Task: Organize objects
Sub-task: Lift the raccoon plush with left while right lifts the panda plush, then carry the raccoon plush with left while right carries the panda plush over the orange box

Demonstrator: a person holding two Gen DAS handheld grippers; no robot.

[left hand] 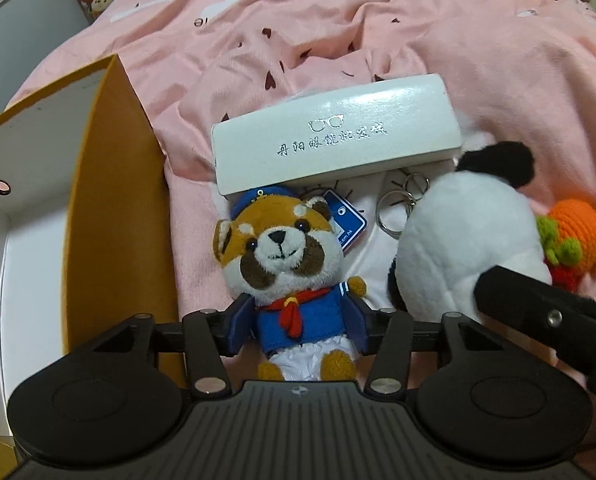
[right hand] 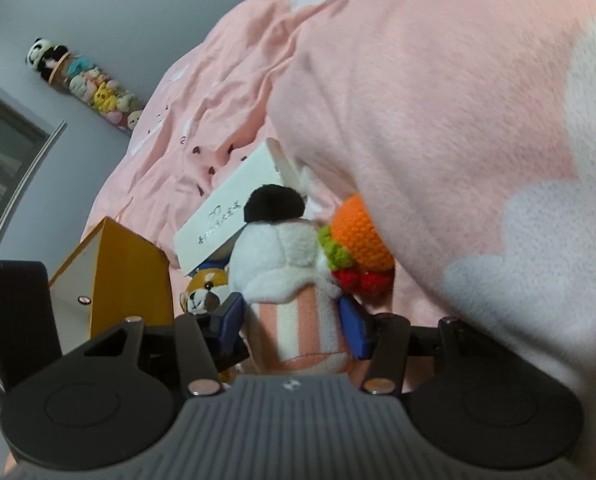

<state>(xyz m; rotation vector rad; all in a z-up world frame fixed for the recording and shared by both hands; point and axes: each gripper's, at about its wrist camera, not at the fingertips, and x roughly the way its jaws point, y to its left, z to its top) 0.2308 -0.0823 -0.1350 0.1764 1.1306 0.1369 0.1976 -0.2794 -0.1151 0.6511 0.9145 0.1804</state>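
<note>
Left gripper (left hand: 295, 330) closed around the red-panda plush (left hand: 285, 264) and right gripper (right hand: 293, 328) clamping the panda plush (right hand: 285, 280), with the open box (left hand: 97, 200) left of both: lift each clear before swinging leftward.

We are in a home bedroom: a rumpled pink duvet (left hand: 378, 40) printed with white clouds and small hearts covers a bed, and a hanging column of plush toys (right hand: 85, 84) runs down the pale grey wall (right hand: 137, 8) beside a grey-framed doorway (right hand: 21, 152).
</note>
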